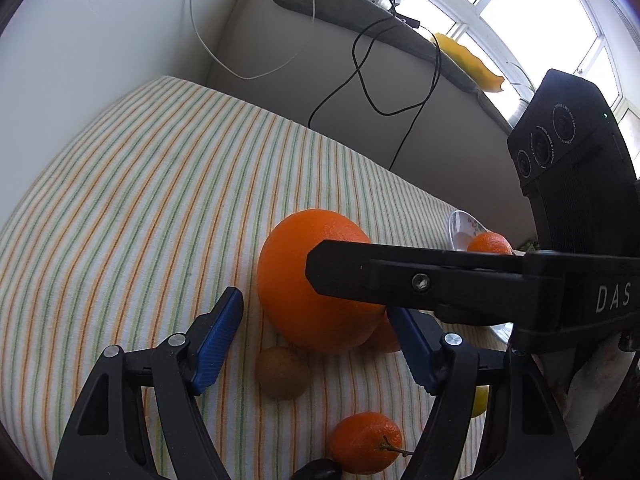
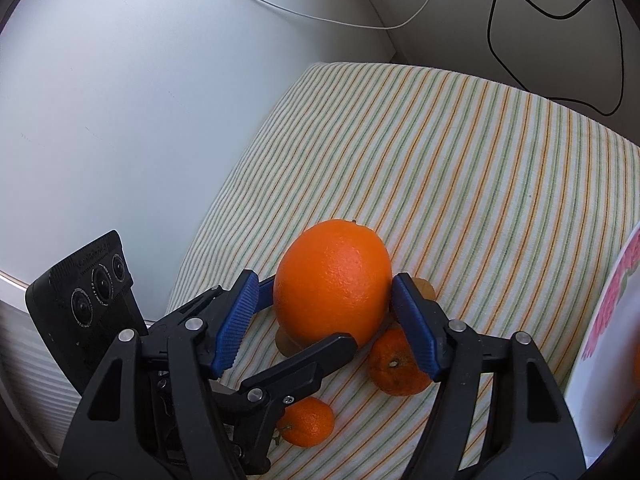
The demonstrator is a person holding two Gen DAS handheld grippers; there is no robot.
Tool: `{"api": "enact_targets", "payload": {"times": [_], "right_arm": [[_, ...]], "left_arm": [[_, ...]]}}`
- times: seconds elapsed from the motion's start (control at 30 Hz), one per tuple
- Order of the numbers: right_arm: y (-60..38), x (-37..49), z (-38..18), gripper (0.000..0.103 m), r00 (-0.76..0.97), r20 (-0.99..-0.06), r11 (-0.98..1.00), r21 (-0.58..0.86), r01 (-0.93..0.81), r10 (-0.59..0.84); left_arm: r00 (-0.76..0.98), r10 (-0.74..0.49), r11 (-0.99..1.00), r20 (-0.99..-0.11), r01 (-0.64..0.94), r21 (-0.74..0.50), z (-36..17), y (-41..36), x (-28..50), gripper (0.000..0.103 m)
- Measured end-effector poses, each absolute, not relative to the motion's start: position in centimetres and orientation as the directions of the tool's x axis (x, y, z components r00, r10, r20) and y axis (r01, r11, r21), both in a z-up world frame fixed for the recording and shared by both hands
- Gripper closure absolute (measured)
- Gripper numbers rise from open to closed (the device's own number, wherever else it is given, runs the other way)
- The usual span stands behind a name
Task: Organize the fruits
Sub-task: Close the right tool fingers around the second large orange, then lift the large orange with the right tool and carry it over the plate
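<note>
The right gripper (image 2: 326, 320) has the big orange (image 2: 334, 282) between its blue pads. The right-hand pad touches the peel, but I cannot tell if the other pad squeezes yet. The left gripper (image 1: 316, 340) is released, with nothing in it; a kiwi (image 1: 282, 374) lies just below its jaws. This looks like the picking-up step. Next, the right jaws should squeeze gently, then lift the orange toward the plate (image 2: 608, 356).

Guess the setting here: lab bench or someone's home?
Probably a home, not a lab: fruit lies on a striped tablecloth pushed into a plain wall corner, with a window behind and loose cables hanging from a ledge.
</note>
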State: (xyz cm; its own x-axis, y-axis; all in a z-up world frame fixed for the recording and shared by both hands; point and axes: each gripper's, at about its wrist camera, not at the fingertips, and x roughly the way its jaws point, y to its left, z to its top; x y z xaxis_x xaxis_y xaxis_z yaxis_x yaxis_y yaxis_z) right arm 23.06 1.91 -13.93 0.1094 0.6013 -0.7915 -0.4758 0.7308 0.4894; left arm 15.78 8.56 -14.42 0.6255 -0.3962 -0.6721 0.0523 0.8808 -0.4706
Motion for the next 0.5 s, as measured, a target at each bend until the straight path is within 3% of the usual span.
{"api": "enact_targets", "payload": {"times": [0.03, 0.2, 0.5], "right_arm": [[2.15, 23.04, -13.95, 0.032, 0.114, -0.795, 0.734, 0.482, -0.478, 0.596], [2.51, 23.18, -14.32, 0.040, 0.134, -0.806, 0.748, 0.455, -0.483, 0.577], [2.21, 22.69, -14.11, 0.040, 0.127, -0.799, 0.736, 0.463, -0.493, 0.587]], "left_arm": [[0.625, -0.404, 0.878, -0.668, 0.058, -0.476, -14.36, 8.50, 15.82, 0.037], [0.637, -0.383, 0.889, -0.669, 0.059, -0.453, -14.13, 8.13, 15.80, 0.037], [0.665, -0.347, 0.900, -0.661, 0.038, -0.433, -13.61, 8.47, 15.47, 0.037]]}}
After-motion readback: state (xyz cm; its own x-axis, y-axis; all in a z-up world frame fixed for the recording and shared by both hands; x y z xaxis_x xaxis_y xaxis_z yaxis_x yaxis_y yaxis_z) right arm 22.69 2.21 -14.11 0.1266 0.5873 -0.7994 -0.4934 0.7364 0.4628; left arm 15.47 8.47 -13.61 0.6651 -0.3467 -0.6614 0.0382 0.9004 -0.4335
